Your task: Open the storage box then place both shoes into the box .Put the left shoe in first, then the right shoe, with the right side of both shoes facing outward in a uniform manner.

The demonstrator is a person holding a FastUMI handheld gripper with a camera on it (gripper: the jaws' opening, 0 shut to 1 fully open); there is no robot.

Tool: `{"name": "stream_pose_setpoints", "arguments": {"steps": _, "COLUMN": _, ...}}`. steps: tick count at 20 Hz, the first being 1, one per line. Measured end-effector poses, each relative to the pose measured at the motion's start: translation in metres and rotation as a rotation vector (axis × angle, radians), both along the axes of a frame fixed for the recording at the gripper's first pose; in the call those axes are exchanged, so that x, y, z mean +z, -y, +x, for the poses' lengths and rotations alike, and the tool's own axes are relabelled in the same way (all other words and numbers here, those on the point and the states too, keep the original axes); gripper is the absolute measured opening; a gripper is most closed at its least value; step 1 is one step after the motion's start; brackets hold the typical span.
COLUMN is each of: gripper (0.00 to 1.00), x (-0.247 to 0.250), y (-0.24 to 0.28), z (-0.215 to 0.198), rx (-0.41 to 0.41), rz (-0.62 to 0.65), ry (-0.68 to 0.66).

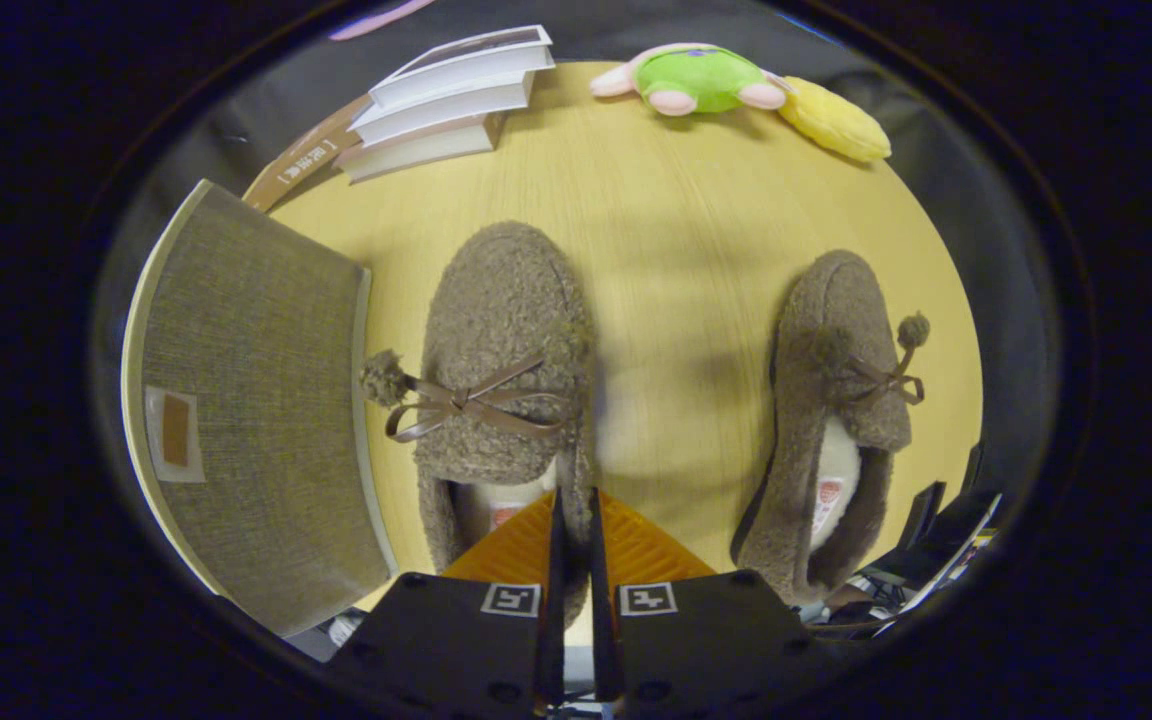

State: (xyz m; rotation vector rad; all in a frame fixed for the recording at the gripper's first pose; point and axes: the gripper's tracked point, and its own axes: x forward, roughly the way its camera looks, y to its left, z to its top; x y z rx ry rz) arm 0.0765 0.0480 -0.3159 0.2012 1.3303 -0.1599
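Two brown fuzzy slippers with ribbon bows and pom-poms lie on the round wooden table (686,230), toes pointing away from me. The left shoe (501,330) is just ahead of my fingers, and the right shoe (836,380) lies apart from it, off to the right. My gripper (574,495) is nearly shut, its orange fingers (516,545) pinching the right-hand rim of the left shoe's opening near the heel. The storage box (256,400), grey-brown woven fabric with a cream edge and a small tab, stands directly left of the left shoe. I cannot tell whether its lid is open.
A stack of three books (446,100) rests at the far left of the table, beyond the box. A green and pink plush toy (701,80) and a yellow plush (836,125) lie at the far edge. Bare wood shows between the two shoes.
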Motion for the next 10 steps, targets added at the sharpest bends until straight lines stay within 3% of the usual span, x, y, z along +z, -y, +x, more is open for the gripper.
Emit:
{"name": "stream_pose_setpoints", "arguments": {"steps": 6, "gripper": 0.14, "x": -0.0043, "y": -0.0024, "z": -0.0012, "rx": -0.038, "rz": 0.004, "ry": 0.006}}
{"name": "stream_pose_setpoints", "arguments": {"steps": 10, "gripper": 0.14, "x": -0.0038, "y": -0.0064, "z": -0.0030, "rx": 0.005, "rz": 0.053, "ry": -0.023}}
